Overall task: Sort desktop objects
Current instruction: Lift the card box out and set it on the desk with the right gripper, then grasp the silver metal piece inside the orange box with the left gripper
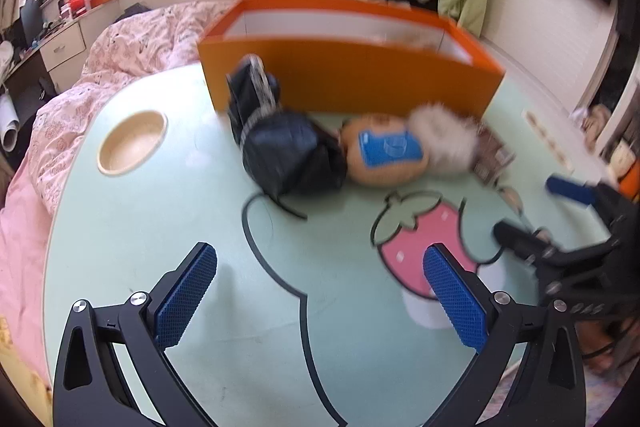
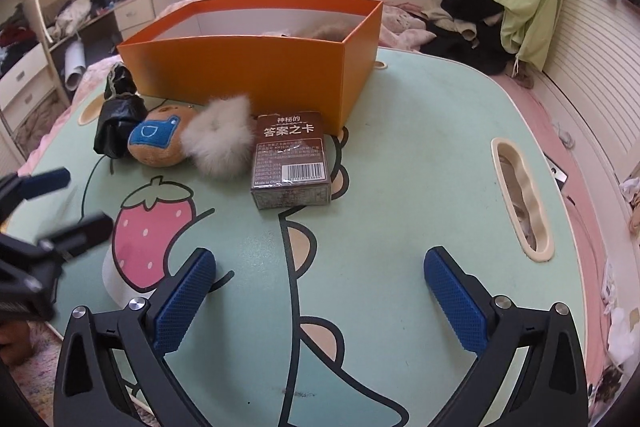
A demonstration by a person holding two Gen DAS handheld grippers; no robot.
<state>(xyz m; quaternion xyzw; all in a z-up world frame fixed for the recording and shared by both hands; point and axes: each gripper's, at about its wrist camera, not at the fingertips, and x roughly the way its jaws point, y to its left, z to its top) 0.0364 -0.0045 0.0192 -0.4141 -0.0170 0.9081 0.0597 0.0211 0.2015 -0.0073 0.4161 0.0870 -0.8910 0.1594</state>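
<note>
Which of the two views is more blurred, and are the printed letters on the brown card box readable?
Left wrist view: motion-blurred; orange box and black bag smeared, brown card box unreadable. Right wrist view: sharp; the card box's title and barcode are clear, only the left gripper is blurred.

Before my claws, an open orange box [image 2: 256,75] stands on the table with something furry, hard to make out, inside; along its front lie a crumpled black bag [image 2: 116,123], a brown plush [image 2: 160,141], a white fur puff [image 2: 220,143] and a brown card pack [image 2: 291,159].
</note>
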